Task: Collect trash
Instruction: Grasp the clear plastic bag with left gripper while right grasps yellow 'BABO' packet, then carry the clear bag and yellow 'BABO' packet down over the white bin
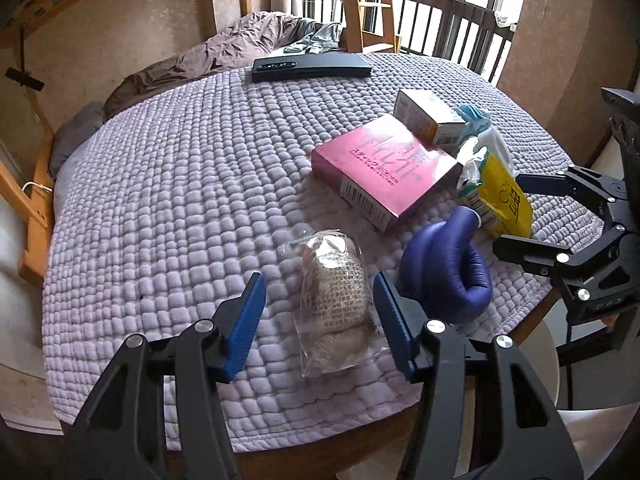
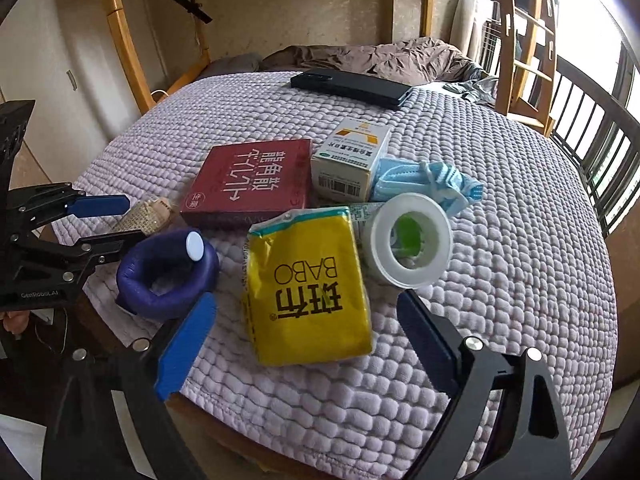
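On quilt [image 1: 168, 208], left claw [image 1: 320, 320] half-open astride wrapped roll [image 1: 336, 292], untouching.

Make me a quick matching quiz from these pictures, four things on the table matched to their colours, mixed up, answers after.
Things:
1. tissue pack
2. face mask
3. flat box
4. remote

Colours:
A. black
B. dark red
C. yellow
D. light blue

Pairs: 1-C, 2-D, 3-B, 4-A

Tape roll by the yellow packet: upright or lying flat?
Tipped: the tape roll leans on the yellow packet, its hole facing the camera.
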Available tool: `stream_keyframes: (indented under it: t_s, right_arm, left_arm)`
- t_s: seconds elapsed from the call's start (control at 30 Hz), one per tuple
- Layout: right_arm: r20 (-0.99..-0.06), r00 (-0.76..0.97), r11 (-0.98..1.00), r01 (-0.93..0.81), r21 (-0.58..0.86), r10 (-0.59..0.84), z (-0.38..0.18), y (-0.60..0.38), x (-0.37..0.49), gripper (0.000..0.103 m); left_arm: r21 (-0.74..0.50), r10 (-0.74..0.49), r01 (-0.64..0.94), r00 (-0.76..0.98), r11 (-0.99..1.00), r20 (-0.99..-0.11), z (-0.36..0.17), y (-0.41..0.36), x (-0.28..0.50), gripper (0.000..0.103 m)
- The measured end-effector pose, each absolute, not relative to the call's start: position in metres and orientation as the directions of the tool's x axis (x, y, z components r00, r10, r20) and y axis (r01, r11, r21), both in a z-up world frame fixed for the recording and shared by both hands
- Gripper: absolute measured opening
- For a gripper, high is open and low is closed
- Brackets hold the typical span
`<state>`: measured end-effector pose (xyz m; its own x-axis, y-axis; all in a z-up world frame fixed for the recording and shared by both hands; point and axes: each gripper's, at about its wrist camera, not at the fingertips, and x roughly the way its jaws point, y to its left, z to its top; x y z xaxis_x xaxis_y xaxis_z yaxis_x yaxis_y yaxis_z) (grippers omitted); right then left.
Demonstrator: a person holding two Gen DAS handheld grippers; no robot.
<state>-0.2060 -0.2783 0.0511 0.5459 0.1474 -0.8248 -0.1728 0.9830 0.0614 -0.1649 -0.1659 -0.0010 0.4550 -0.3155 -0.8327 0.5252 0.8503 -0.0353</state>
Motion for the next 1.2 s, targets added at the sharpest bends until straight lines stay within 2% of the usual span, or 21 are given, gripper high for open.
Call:
stream_keyframes:
  t_s: [0.23,0.27,0.33,0.4,0.43,0.47,1.2]
  right_arm:
    - [-0.826,0.544,0.984,-0.164,0.066,0.146,0.047,-0.278,-0.196,0.089]
    - [-0.826,0.544,0.984,-0.165,0.067,0.148,0.046,-0.279,-0.195,0.083]
    - [-0.833,0.532,0.983,-0.167,0.073,0.152,0.045,-0.28,-0.192,0.075]
    - [-0.834,0.531,0.983,-0.169,0.067,0.148,0.045,-0.281,-0.192,0.068]
    - [-0.833,0.531,0.982,-0.178,0.07,0.155,0.046,-0.281,-0.192,0.06]
    - [-0.833,0.53,0.981,-0.181,0.071,0.158,0.046,-0.281,-0.191,0.056]
    - [-0.81,0.544,0.976,-0.142,0.168,0.219,0.07,-0.295,-0.225,0.054]
  left_arm:
    - [-0.01,-0.303,0.538,0.459,0.843,-0.835,-0.006,-0.181,-0.164,0.057]
    - [-0.006,-0.301,0.538,0.462,0.843,-0.834,-0.006,-0.182,-0.164,0.057]
    - [-0.013,-0.304,0.535,0.459,0.845,-0.835,-0.007,-0.182,-0.163,0.047]
    - [-0.013,-0.301,0.531,0.459,0.847,-0.836,-0.008,-0.182,-0.16,0.042]
    - [-0.014,-0.301,0.532,0.457,0.846,-0.837,-0.008,-0.181,-0.16,0.041]
    - [-0.015,-0.303,0.535,0.456,0.845,-0.837,-0.007,-0.18,-0.161,0.039]
    - [-0.069,-0.335,0.502,0.464,0.862,-0.82,0.019,-0.15,-0.189,0.038]
